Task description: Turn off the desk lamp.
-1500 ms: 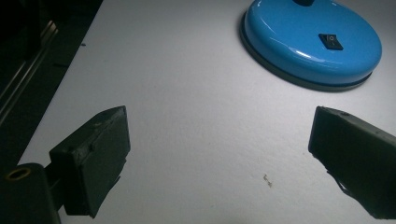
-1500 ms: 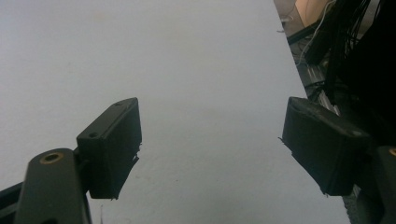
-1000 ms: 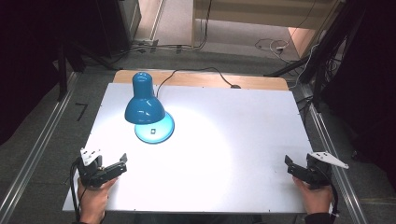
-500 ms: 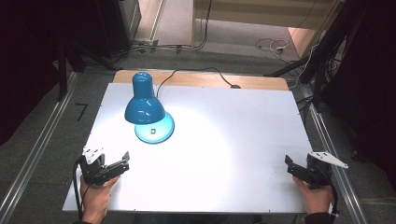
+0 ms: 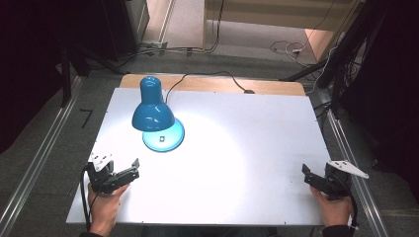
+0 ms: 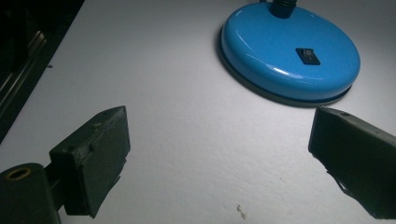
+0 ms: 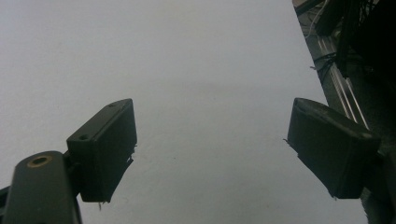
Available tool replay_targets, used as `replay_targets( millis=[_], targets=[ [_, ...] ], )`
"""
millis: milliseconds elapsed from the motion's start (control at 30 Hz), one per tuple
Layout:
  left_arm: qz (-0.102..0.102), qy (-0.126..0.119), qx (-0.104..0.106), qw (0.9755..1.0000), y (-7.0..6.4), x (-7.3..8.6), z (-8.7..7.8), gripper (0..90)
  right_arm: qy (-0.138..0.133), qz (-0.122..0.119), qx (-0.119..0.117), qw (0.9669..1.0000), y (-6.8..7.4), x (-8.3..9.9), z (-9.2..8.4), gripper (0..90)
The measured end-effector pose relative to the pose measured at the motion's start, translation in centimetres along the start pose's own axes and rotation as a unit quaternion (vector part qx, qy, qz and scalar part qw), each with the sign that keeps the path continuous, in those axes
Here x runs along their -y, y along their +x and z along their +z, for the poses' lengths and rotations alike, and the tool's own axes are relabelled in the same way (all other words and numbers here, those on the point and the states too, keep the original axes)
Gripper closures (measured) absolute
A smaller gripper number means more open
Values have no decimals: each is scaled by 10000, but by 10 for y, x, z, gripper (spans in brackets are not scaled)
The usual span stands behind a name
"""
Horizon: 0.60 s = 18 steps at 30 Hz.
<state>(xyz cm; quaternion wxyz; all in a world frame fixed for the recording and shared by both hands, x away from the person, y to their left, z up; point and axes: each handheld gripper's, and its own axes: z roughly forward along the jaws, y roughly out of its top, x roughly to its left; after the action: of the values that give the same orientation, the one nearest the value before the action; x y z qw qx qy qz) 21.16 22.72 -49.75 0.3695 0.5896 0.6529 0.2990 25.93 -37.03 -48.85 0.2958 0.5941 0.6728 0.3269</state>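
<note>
A: Start nearest the person. What are the hands doing?

B: The left gripper (image 5: 129,168) sits low over the near left corner of the white table (image 5: 257,148), held in the left hand (image 5: 104,207). Its jaws stand wide apart with nothing between them; in the left gripper view only bare tabletop lies between them (image 6: 219,154).

A: And the other side?

B: The right gripper (image 5: 307,175) rests at the near right edge, in the right hand (image 5: 334,210). Its jaws are also spread, holding nothing (image 7: 210,149).

A: Where is the lamp?

B: The blue desk lamp (image 5: 152,111) stands on the left half of the table, beyond the left gripper and apart from it. Its round base (image 6: 289,51) lies just ahead of the open jaws in the left gripper view. The shade faces down, and a bright pool of light falls on the table to its right.

A: Any writing or brand?

B: None legible. The base carries a small black rocker switch (image 6: 308,56) with a tiny mark too small to read.

A: Farther back?

B: A black cord (image 5: 207,76) runs from the lamp over the wooden strip (image 5: 276,88) at the far edge.
</note>
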Motion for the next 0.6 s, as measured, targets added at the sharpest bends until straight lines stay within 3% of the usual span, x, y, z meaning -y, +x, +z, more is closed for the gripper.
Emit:
replay_targets(
  millis=[600],
  targets=[
    [87, -9, 95, 9999, -14, -4, 10, 60, -11, 31, -14, 10000, -1, 0, 0, 141]
  ],
)
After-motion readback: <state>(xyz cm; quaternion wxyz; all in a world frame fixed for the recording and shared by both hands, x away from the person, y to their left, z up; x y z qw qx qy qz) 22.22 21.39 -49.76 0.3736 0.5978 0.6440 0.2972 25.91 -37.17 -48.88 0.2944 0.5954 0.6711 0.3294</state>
